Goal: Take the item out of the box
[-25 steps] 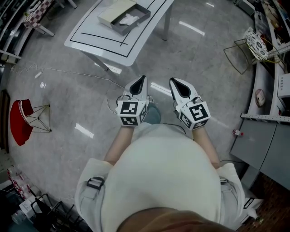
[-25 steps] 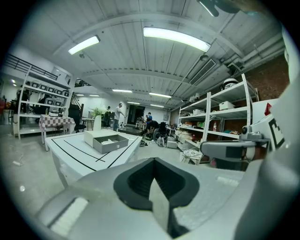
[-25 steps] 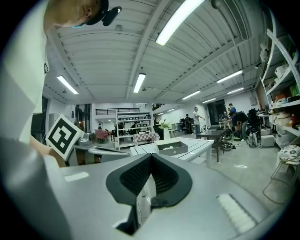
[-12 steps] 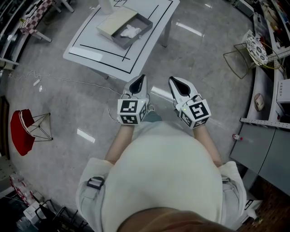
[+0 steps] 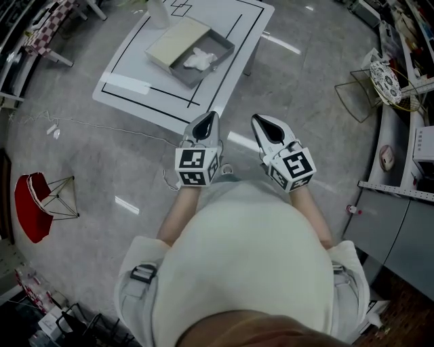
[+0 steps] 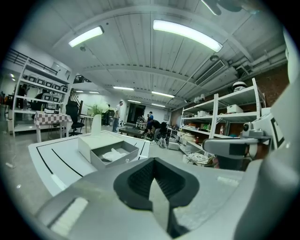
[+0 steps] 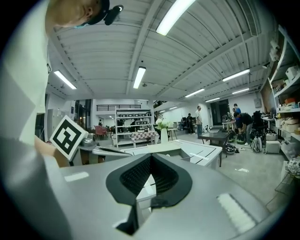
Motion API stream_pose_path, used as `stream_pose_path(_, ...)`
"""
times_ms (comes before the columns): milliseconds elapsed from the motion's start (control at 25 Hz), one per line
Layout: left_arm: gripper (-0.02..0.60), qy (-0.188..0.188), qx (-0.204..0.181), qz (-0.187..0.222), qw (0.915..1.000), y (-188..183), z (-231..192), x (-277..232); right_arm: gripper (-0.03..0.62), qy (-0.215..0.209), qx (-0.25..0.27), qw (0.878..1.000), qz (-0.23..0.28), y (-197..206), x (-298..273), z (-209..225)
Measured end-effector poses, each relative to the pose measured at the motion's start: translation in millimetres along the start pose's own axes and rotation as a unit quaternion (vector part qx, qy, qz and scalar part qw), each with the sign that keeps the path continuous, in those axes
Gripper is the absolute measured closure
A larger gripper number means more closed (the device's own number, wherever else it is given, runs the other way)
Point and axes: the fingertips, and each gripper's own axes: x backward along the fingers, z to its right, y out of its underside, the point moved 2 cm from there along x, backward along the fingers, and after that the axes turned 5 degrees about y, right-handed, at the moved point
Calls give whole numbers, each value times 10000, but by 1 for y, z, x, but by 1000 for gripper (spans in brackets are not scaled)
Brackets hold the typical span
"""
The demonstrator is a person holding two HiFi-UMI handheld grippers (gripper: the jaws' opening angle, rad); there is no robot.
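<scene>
While held side by side short of the white table [image 5: 224, 20], jaws together on left gripper [image 5: 211, 117] and right gripper [image 5: 258, 120], nothing clamped. Seeing crumpled white item [image 5: 200, 59] lying inside the open grey box [image 5: 224, 54] on that table, well apart from both

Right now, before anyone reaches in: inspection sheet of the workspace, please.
Surface: white table with black marked lines, ahead of the person.
Job's things: open grey box on the table, white item inside; cream lid-like part beside it.
Clutter: white strip and white vase on the table.
Grippers: left tongs and right tongs shut, empty, short of the table.
Cables: thin cable on the floor.
Surroundings: red stool, wire stand, shelves.
</scene>
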Motion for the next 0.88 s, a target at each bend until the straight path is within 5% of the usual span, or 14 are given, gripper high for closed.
stream_pose_path(880,581,-277,38,-367,9989,2,-62,-39,603,-177,-276,9995,47,-1,-76,22)
